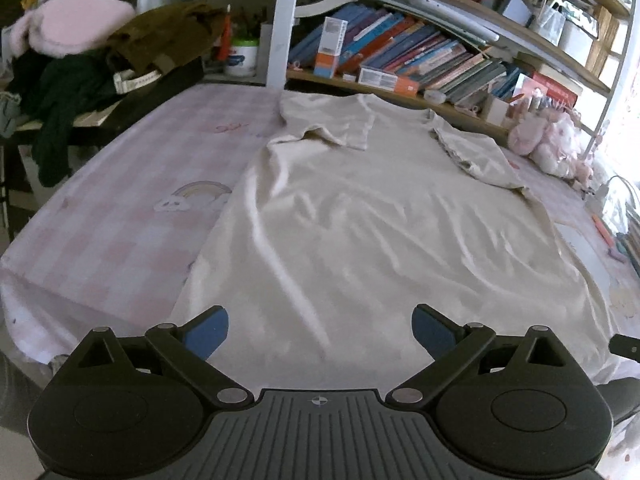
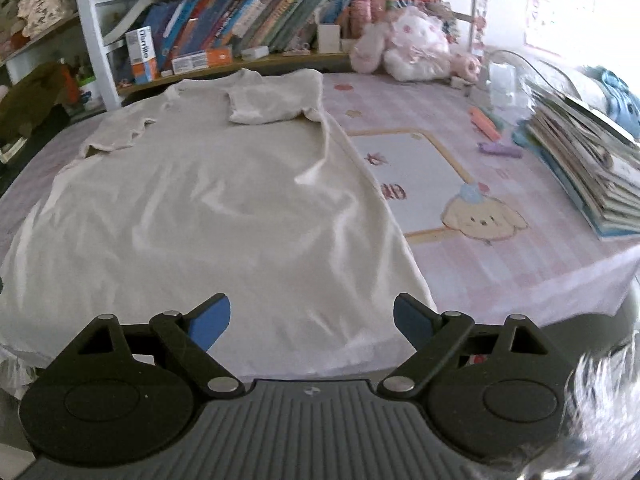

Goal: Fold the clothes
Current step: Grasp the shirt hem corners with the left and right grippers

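Both my fingers [image 1: 320, 330] [image 2: 312, 320] hover released over the near hem of a cream cotton T-shirt [image 1: 360, 216], its length running away toward the far bookshelf [image 1: 440, 64].

Bed [image 1: 120, 216]: I see pink checked sheet.
Ahead of tongs: cream shirt [image 1: 360, 220] lies flat.
Far right: book stack [image 2: 592, 176], plush toy [image 2: 412, 44].

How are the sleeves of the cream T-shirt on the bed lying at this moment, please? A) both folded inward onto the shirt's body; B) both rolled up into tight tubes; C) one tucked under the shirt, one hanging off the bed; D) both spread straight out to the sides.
A: on the cream T-shirt, the right sleeve and the left sleeve each lie doubled over onto the shirt's body near the collar.
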Action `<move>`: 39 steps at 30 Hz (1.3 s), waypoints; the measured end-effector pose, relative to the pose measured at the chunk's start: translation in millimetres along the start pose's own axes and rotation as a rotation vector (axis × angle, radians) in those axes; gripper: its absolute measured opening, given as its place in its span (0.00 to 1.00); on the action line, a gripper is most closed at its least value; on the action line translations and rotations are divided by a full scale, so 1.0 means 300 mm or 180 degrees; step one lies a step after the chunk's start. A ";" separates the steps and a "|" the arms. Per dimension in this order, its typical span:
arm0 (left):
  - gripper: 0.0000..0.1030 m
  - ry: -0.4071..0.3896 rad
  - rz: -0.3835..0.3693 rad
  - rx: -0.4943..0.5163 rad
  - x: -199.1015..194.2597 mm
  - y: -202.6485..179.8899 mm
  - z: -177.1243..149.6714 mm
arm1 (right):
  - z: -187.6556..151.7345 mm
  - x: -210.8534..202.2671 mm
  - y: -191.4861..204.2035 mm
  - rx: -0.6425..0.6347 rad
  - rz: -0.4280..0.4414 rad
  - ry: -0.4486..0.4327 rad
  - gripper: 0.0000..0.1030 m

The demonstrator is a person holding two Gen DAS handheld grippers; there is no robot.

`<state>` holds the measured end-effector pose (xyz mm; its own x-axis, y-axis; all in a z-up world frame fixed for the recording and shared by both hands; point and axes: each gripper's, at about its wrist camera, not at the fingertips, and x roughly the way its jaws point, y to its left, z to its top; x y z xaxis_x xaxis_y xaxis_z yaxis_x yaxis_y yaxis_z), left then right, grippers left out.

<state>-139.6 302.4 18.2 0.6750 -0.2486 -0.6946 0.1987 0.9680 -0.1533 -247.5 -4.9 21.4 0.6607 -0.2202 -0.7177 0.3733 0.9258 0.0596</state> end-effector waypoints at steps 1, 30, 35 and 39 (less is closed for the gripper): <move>0.97 0.0007 0.0015 0.0026 0.000 0.006 -0.003 | -0.004 0.002 -0.007 0.0042 -0.0014 0.0022 0.86; 0.95 0.0550 -0.0122 -0.0850 0.035 0.349 0.024 | -0.009 0.126 -0.359 0.1559 0.0247 0.0709 0.85; 0.95 0.0647 -0.0190 -0.0955 0.079 0.404 0.030 | 0.008 0.186 -0.410 0.1557 0.0402 0.0845 0.85; 0.95 0.0658 -0.0233 -0.1032 0.109 0.427 0.043 | 0.038 0.217 -0.415 0.1430 0.0650 0.0895 0.85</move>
<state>-83.0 417.8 -15.0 0.5034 -0.3372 -0.7956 -0.0163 0.9169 -0.3989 -243.5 -138.1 -24.8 0.5726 0.0968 -0.8141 0.5372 0.7057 0.4618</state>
